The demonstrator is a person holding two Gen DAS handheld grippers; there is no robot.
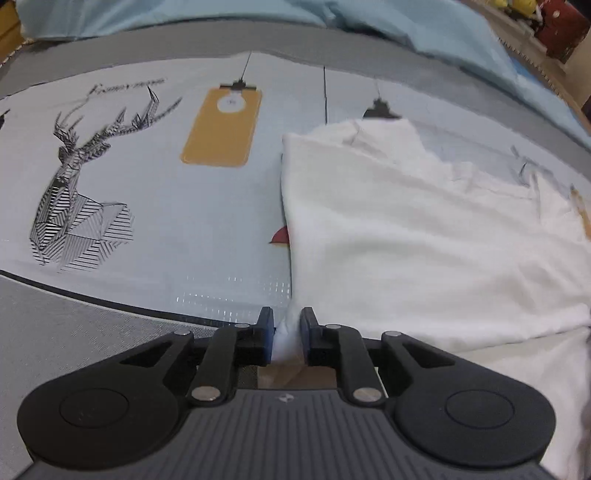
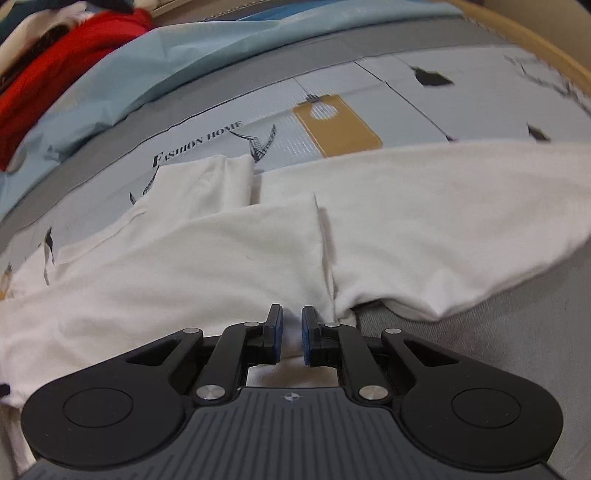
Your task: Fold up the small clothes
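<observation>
A white garment (image 1: 406, 229) lies spread on a printed bed cover (image 1: 207, 206). My left gripper (image 1: 287, 325) is shut on the garment's near left corner, with white cloth pinched between the blue pads. In the right wrist view the same white garment (image 2: 424, 218) lies partly folded, with a sleeve (image 2: 207, 184) at the back left. My right gripper (image 2: 291, 325) is shut on the garment's near edge, with cloth between its pads. A folded flap (image 2: 229, 251) lies over the body just ahead of it.
The cover carries a deer print (image 1: 77, 184) and a yellow tag print (image 1: 221, 125). A light blue quilt (image 1: 406, 22) lies bunched at the back. Red clothing (image 2: 62, 62) is piled at the far left. A wooden bed edge (image 2: 535, 40) runs at the right.
</observation>
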